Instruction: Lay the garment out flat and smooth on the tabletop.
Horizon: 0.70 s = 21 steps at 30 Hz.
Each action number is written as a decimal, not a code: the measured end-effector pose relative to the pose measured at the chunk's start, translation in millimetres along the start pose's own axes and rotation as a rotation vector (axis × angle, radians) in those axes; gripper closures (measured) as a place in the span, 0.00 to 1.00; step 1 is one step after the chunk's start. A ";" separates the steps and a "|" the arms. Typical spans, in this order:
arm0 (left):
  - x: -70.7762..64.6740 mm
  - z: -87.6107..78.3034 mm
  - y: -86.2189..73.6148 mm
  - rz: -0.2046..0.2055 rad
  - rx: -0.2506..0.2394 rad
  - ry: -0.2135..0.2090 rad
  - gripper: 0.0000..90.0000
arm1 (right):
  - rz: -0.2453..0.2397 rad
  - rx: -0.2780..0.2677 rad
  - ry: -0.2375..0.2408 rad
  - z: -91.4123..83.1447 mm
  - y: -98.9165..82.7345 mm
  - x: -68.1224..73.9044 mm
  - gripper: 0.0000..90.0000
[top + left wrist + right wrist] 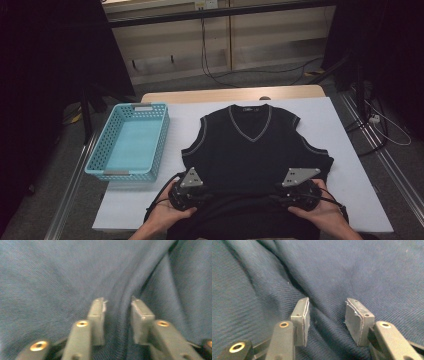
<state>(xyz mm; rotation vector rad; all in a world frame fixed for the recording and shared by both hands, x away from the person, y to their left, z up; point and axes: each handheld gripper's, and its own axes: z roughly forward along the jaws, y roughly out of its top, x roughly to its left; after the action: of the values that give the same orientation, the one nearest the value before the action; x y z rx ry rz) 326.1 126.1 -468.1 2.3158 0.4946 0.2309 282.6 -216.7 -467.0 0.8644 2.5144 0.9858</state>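
- Dark knit vest (252,150) flat at table centre; basket (131,141) at 9 o'clock.
- Soft, limp, light: bunches easily; grab hem corners.
- Left gripper (117,305) and right gripper (327,305): jaws apart, straddling fabric ridges, no pinch.

High view: above my side of the table (350,150), facing forward and down, takes in the whole surface | left gripper view: rides the left gripper (117,307), pressed close over dark vest (62,277) cloth | right gripper view: same closeness, right gripper (327,312) | shared: vest's near hem at the table's near edge.
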 end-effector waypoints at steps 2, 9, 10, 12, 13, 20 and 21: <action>0.7 -0.5 -0.2 -0.008 0.003 -0.019 0.94 | 0.013 0.002 -0.003 1.1 1.2 -0.3 0.67; -4.5 -8.3 -5.7 -0.057 0.015 -0.013 0.97 | 0.006 0.000 0.012 -0.5 1.7 4.4 0.94; -6.1 -10.0 -7.0 -0.057 0.019 -0.010 0.97 | 0.003 0.002 0.011 -1.3 1.6 7.1 0.94; -10.7 -13.5 -10.2 -0.065 0.019 -0.009 0.97 | -0.008 0.009 0.015 -2.3 1.8 12.7 0.94; -11.6 -14.9 -10.8 -0.065 0.027 -0.012 0.97 | 0.006 0.005 0.020 -2.7 0.9 15.1 0.94; -22.7 -25.5 -20.1 -0.050 0.036 -0.044 0.97 | -0.018 -0.007 0.034 -11.1 -3.6 33.7 0.94; -24.1 -26.9 -21.4 -0.051 0.035 -0.045 0.97 | -0.023 -0.010 0.039 -12.5 -4.1 37.9 0.94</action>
<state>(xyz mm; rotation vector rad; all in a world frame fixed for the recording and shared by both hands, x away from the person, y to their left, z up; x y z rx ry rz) 289.9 147.1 -464.6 2.3340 0.5388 0.1458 245.6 -201.5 -463.1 0.8191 2.5437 1.0160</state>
